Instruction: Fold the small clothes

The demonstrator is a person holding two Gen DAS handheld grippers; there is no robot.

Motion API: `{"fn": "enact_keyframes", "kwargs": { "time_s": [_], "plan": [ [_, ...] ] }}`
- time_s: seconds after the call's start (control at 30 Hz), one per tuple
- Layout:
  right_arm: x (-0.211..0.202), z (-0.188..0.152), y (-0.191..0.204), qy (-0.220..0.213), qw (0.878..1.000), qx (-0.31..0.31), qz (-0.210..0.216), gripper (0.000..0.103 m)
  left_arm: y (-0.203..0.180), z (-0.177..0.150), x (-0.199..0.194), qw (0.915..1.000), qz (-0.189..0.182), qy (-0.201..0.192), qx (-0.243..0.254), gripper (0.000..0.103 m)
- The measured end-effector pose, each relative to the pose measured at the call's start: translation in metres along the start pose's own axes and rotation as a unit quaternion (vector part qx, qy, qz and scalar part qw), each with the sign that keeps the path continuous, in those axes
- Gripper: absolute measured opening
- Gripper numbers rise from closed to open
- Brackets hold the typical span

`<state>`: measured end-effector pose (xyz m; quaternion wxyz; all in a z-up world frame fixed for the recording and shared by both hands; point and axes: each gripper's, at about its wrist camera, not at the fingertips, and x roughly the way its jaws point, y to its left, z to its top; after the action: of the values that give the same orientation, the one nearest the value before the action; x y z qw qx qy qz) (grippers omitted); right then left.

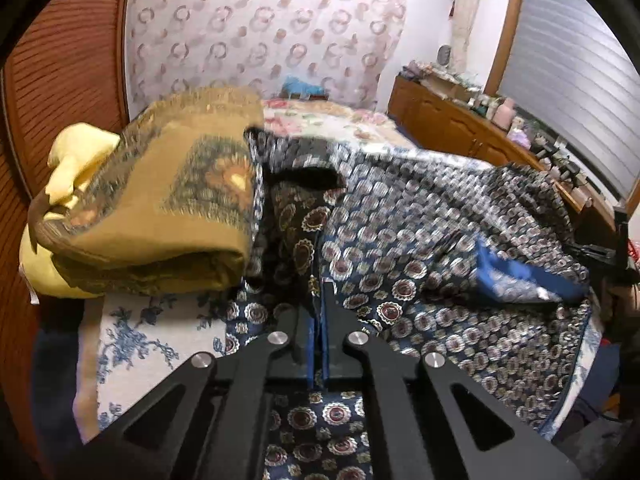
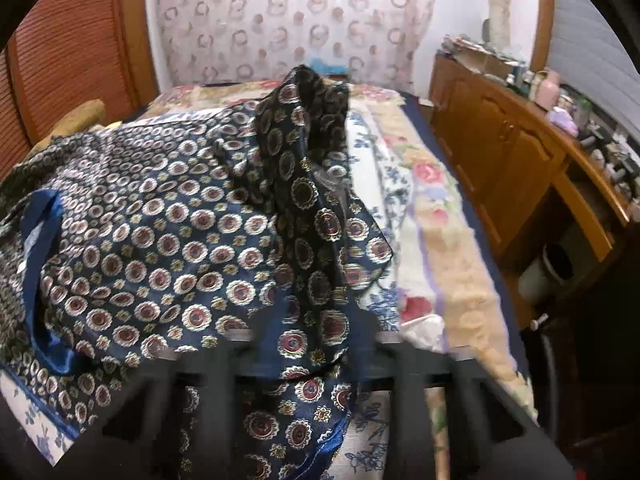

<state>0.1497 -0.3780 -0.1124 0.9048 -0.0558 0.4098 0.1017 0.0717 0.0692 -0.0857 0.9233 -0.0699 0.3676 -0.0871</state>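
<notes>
I have both grippers, left gripper (image 1: 319,304) and right gripper (image 2: 316,354), with jaws pinched on the navy medallion-print silky garment (image 1: 420,280), which lies rumpled mid-frame on the floral bed (image 1: 132,336); beside it an ochre folded cloth (image 1: 160,204) looks finished.

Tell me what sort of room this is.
Most likely a bedroom in a home: a bed under floral covers, a wooden sideboard crowded with bottles beside it, a patterned curtain behind, and a window blind.
</notes>
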Motion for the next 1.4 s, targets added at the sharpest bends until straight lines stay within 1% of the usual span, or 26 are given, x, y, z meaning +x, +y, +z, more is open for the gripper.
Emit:
{"fn": "enact_keyframes", "kwargs": {
  "time_s": [0.03, 0.1, 0.17, 0.3, 0.37, 0.43, 0.53, 0.57, 0.6, 0.67, 0.7, 0.73, 0.77, 0.8, 0.87, 0.9, 0.93, 1.0, 1.13, 1.4],
  "plan": [
    [-0.004, 0.0, -0.001, -0.005, 1.0, 0.0, 0.008, 0.003, -0.001, 0.002, -0.007, 1.0, -0.004, -0.007, 0.001, 0.0],
    [-0.018, 0.002, -0.002, -0.024, 0.999, 0.0, 0.029, 0.001, 0.0, 0.005, -0.022, 0.9997, -0.011, -0.022, 0.001, 0.0],
    [-0.031, 0.005, -0.004, -0.041, 0.999, -0.001, 0.03, 0.0, 0.004, 0.005, -0.034, 0.9995, -0.014, -0.028, 0.001, 0.0],
    [-0.064, 0.007, -0.017, -0.067, 0.997, 0.005, 0.024, 0.0, 0.015, -0.002, -0.055, 0.9995, -0.007, -0.03, -0.002, 0.0],
    [-0.072, 0.006, -0.024, -0.07, 0.997, 0.013, 0.023, 0.0, 0.019, -0.009, -0.058, 0.9997, -0.004, -0.023, -0.001, 0.0],
    [-0.076, 0.003, -0.031, -0.064, 0.998, 0.018, 0.018, 0.0, 0.023, -0.018, -0.058, 0.9999, 0.003, -0.012, -0.001, 0.0],
    [-0.069, -0.005, -0.031, -0.038, 0.999, 0.014, 0.012, 0.0, 0.03, -0.03, -0.051, 0.9999, 0.008, 0.009, -0.005, 0.002],
    [-0.066, -0.008, -0.03, -0.032, 0.999, 0.014, 0.01, 0.002, 0.031, -0.032, -0.05, 0.9999, 0.01, 0.012, -0.004, 0.002],
    [-0.063, -0.009, -0.029, -0.028, 1.0, 0.013, 0.004, 0.006, 0.031, -0.034, -0.049, 0.9998, 0.013, 0.014, -0.002, 0.005],
    [-0.061, -0.01, -0.027, -0.025, 1.0, 0.011, -0.002, 0.02, 0.03, -0.035, -0.051, 0.9997, 0.02, 0.011, -0.001, 0.014],
    [-0.06, -0.009, -0.028, -0.026, 1.0, 0.013, -0.003, 0.037, 0.03, -0.033, -0.053, 0.9997, 0.023, 0.006, 0.001, 0.023],
    [-0.06, -0.007, -0.028, -0.029, 0.999, 0.016, -0.002, 0.053, 0.028, -0.033, -0.055, 0.9997, 0.024, 0.002, 0.001, 0.029],
    [-0.061, -0.005, -0.028, -0.032, 0.999, 0.019, -0.001, 0.057, 0.028, -0.029, -0.058, 0.9997, 0.025, -0.006, 0.003, 0.032],
    [-0.061, -0.001, -0.027, -0.036, 0.999, 0.02, 0.0, 0.059, 0.028, -0.027, -0.059, 0.9996, 0.026, -0.009, 0.004, 0.04],
    [-0.059, 0.004, -0.026, -0.039, 0.999, 0.017, 0.0, 0.059, 0.026, -0.018, -0.06, 0.9994, 0.028, -0.019, 0.009, 0.047],
    [-0.057, 0.009, -0.023, -0.04, 0.999, 0.014, 0.0, 0.059, 0.024, -0.011, -0.059, 0.9992, 0.029, -0.023, 0.014, 0.053],
    [-0.054, 0.015, -0.021, -0.042, 0.999, 0.01, 0.003, 0.059, 0.023, -0.006, -0.058, 0.9991, 0.028, -0.025, 0.018, 0.055],
    [-0.046, 0.023, -0.018, -0.041, 0.999, 0.004, 0.006, 0.059, 0.02, 0.006, -0.052, 0.9989, 0.029, -0.026, 0.025, 0.055],
    [-0.024, 0.049, -0.012, -0.037, 0.999, -0.01, 0.012, 0.059, 0.016, 0.037, -0.031, 0.9978, 0.047, -0.036, 0.03, 0.055],
    [0.021, 0.094, -0.025, -0.021, 1.0, -0.013, 0.016, 0.059, 0.013, 0.083, 0.019, 0.9978, 0.057, -0.016, 0.031, 0.055]
  ]
}}
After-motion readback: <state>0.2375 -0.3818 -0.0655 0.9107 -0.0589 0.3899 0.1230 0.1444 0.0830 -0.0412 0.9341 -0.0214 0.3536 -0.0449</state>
